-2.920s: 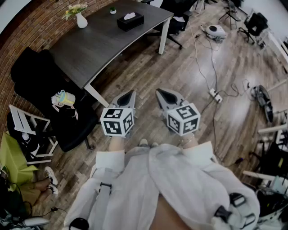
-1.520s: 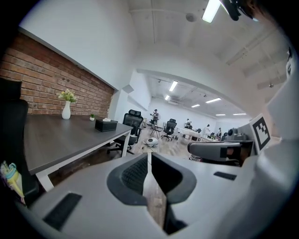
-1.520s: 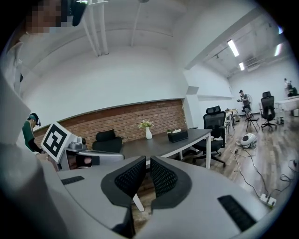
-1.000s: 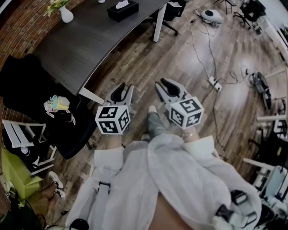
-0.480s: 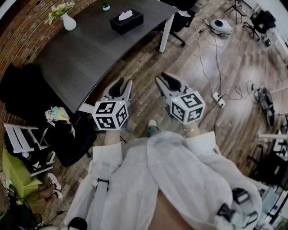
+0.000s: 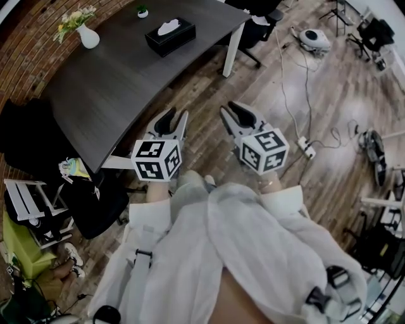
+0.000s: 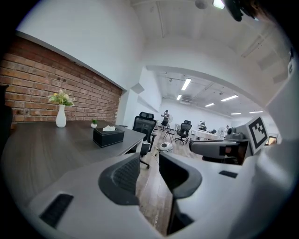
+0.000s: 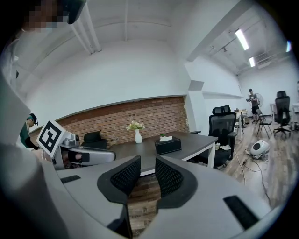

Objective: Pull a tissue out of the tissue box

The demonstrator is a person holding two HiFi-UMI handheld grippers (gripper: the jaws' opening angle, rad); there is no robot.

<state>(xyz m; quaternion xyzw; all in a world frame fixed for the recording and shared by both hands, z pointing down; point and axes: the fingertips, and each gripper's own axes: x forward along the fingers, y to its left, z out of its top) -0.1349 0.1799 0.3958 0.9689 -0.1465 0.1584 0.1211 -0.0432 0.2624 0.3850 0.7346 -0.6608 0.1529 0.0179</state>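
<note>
The table (image 6: pixel 114 82) has been brought closer than it was a second ago. The left gripper (image 6: pixel 173 119) is now seen just beside the table's near edge, and the right gripper (image 6: pixel 235 115) a little further off it. Both pairs of jaws are held apart, with nothing between them, so the pull is judged not yet begun. One box (image 6: pixel 169 39) is counted at the table's far end, with one tissue (image 6: pixel 168 28) standing out of it. One vase (image 6: pixel 87 38) and one plant (image 6: pixel 143 11) are also counted there.
</note>
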